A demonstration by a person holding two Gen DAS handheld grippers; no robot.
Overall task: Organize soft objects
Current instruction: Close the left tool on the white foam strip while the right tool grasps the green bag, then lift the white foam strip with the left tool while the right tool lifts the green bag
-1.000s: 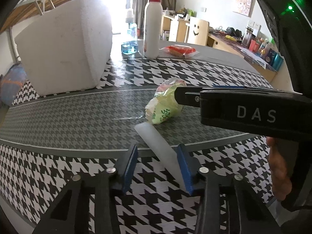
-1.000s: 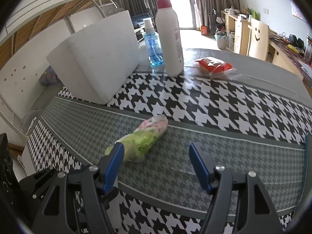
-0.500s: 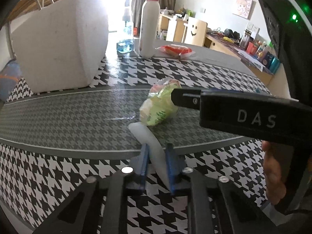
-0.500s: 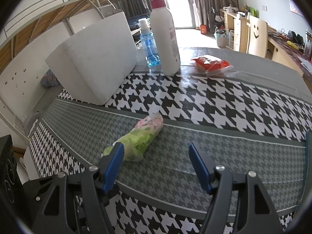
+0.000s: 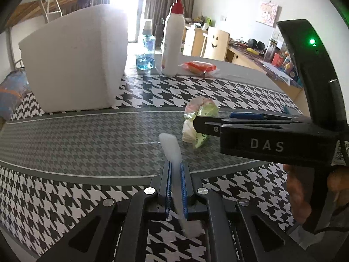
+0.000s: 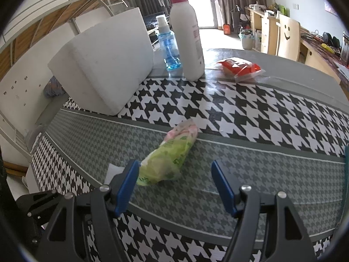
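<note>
My left gripper (image 5: 175, 170) is shut on a thin white foam strip (image 5: 171, 147), which sticks out forward and slightly up from between the blue pads. A green and pink soft packet (image 5: 197, 120) lies on the grey band of the table just beyond it. In the right wrist view the same packet (image 6: 172, 155) lies ahead of my right gripper (image 6: 174, 174), whose jaws stand wide open and hold nothing; the left pad is close to the packet's near end. The right gripper (image 5: 261, 135) crosses the left wrist view from the right, held by a hand.
A large white foam block (image 6: 102, 65) stands at the back left of the houndstooth table cloth (image 6: 240, 109). Behind it are a blue spray bottle (image 6: 169, 45), a tall white pump bottle (image 6: 189, 41) and a red wrapped packet (image 6: 240, 67). Desks and a chair fill the room behind.
My left gripper closed on the white foam strip and lifted its far end off the cloth. The right gripper stayed put and stayed open.
</note>
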